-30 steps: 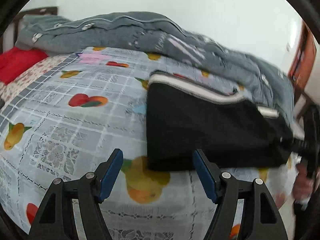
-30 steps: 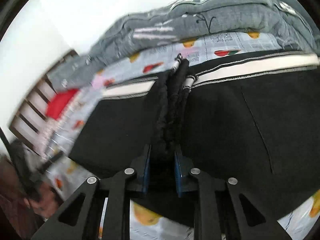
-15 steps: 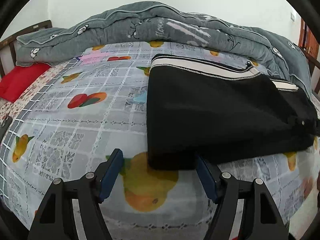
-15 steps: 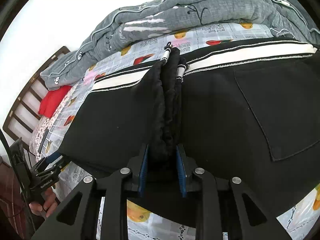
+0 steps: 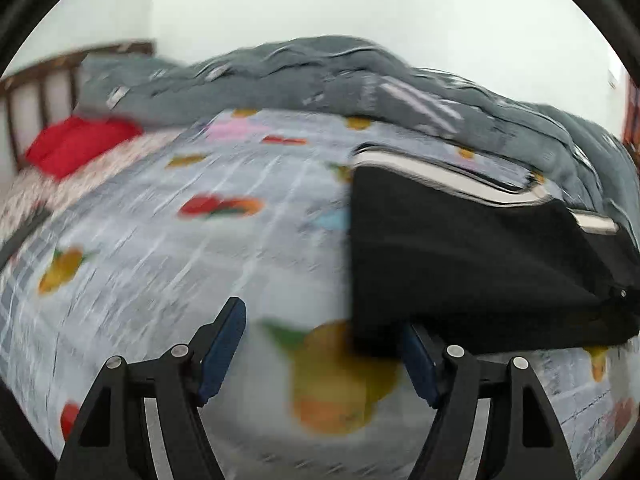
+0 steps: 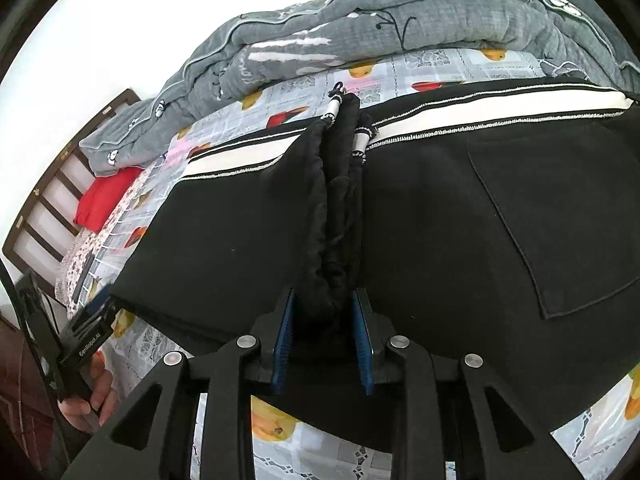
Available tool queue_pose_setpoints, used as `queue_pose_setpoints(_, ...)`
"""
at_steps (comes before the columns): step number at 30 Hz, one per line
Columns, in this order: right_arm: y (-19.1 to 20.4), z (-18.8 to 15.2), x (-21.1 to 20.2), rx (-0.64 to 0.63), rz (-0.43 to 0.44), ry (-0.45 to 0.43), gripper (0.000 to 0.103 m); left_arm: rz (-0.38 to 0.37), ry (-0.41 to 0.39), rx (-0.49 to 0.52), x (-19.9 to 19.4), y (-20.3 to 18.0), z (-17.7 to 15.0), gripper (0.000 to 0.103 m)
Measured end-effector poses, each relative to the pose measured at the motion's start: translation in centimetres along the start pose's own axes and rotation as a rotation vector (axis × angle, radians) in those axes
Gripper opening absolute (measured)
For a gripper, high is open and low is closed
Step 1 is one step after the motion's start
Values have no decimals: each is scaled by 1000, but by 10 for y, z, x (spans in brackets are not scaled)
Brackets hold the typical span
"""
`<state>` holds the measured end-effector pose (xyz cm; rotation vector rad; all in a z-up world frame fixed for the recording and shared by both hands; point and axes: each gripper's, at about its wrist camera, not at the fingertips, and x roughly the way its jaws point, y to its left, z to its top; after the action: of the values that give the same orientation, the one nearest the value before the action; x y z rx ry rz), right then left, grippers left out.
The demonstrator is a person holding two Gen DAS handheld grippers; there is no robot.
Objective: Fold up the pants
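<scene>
Black pants (image 5: pixel 460 252) with a white side stripe lie folded on the fruit-print bedsheet (image 5: pixel 200 248). My left gripper (image 5: pixel 320 336) is open and empty, low over the sheet at the pants' near left corner; its right pad is at the fabric edge. It also shows in the right wrist view (image 6: pixel 86 334) at the far left. My right gripper (image 6: pixel 323 312) is shut on a bunched fold of the pants (image 6: pixel 460 208), with the fabric ridge (image 6: pixel 340 200) running away from the jaws. A back pocket (image 6: pixel 560 208) shows to the right.
A rolled grey quilt (image 5: pixel 360 80) lies along the far side of the bed, also in the right wrist view (image 6: pixel 360 28). A red pillow (image 5: pixel 76 144) and a wooden headboard (image 5: pixel 36 92) are at the left. The bed edge is near me.
The left gripper has swung, blurring its view, and stays open by the pants' corner. The right gripper keeps its hold on the bunched fabric, barely moved.
</scene>
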<state>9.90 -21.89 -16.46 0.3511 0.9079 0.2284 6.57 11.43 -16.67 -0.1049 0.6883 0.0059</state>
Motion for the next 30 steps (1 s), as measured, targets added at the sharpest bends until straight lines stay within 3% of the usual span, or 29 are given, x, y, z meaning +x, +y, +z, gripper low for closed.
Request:
queue_pose_setpoints(3,1,0,1,-7,-1,-2,28,-30,-1,-31,-7,11,-5,73)
queue_pose_setpoints(8,2,1,1,-17,-4,0,28,-18,-5,54,-7,-7,1,71)
queue_pose_setpoints(13,2,5,-6,-7,1,-17,35,4,50,103,12,-25,9,71)
queue_pose_setpoints(20,-3,12,9,5,-10,12,42,11,25,47,9,-13,8,72)
queue_pose_setpoints(23,5,5,11,-44,-55,6,39,0,26,48,6,-1,6,74)
queue_pose_setpoints(25,10,-2,7,-76,-53,2,27,-4,31,48,5,1,7,74)
queue_pose_setpoints(30,10,-11,-3,-113,-51,-17,30,7,31,61,6,0,6,74)
